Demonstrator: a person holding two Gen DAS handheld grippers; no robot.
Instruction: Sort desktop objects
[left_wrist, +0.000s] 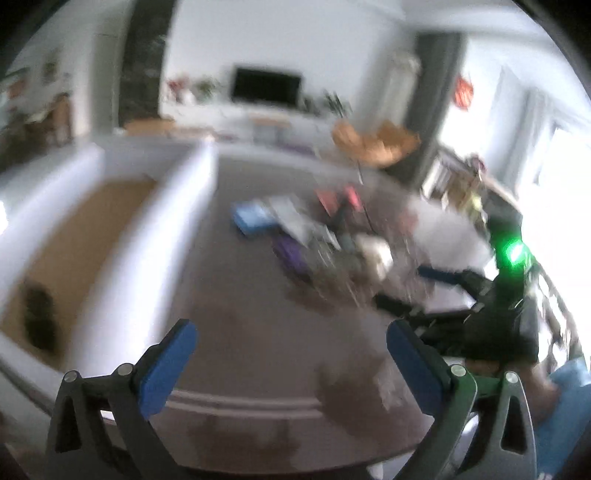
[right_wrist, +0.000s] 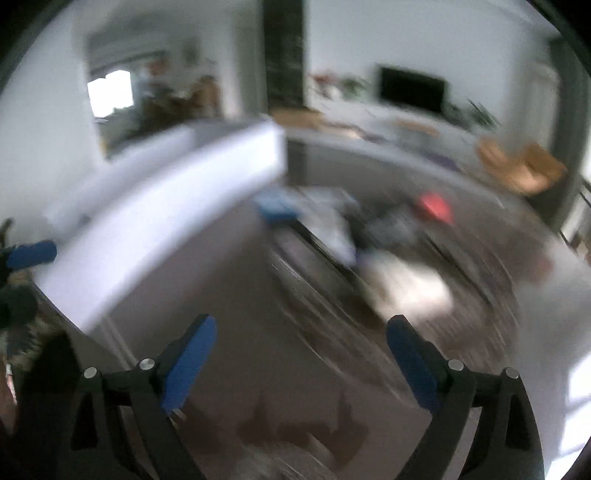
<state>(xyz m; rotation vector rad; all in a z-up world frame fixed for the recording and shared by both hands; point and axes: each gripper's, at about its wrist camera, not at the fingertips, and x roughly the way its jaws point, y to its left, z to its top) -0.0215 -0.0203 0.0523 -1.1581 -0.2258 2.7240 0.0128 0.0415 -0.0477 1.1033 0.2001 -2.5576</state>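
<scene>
- Both claws stand spread wide with nothing between the blue pads: the left gripper (left_wrist: 291, 354) and the right gripper (right_wrist: 301, 354) each hover above bare brown tabletop (left_wrist: 258, 332) at the near edge, gripping nothing.
- Left of them lies a white tray (left_wrist: 162, 229) with raised walls and a tan floor; one dark item (left_wrist: 38, 317) sits in its near corner, too blurred to name.
- Farther out, mid-table, lies the clutter (left_wrist: 332, 243) to be sorted, well apart from both claws. Blur hides most of it; a blue flat piece (left_wrist: 251, 218), a purple piece (left_wrist: 291, 254), something red (left_wrist: 328, 199) and something pale (left_wrist: 376, 254) can be told apart.
- My judgement: these look small, light and mostly stiff, so a gentle pinch should do. Flat pieces will resist lifting off the table; take them across a short edge. The pale thing may be soft or crumpled, so pinch it mid-body.
- Far beyond stand a screen (left_wrist: 265, 85) and a cabinet.
</scene>
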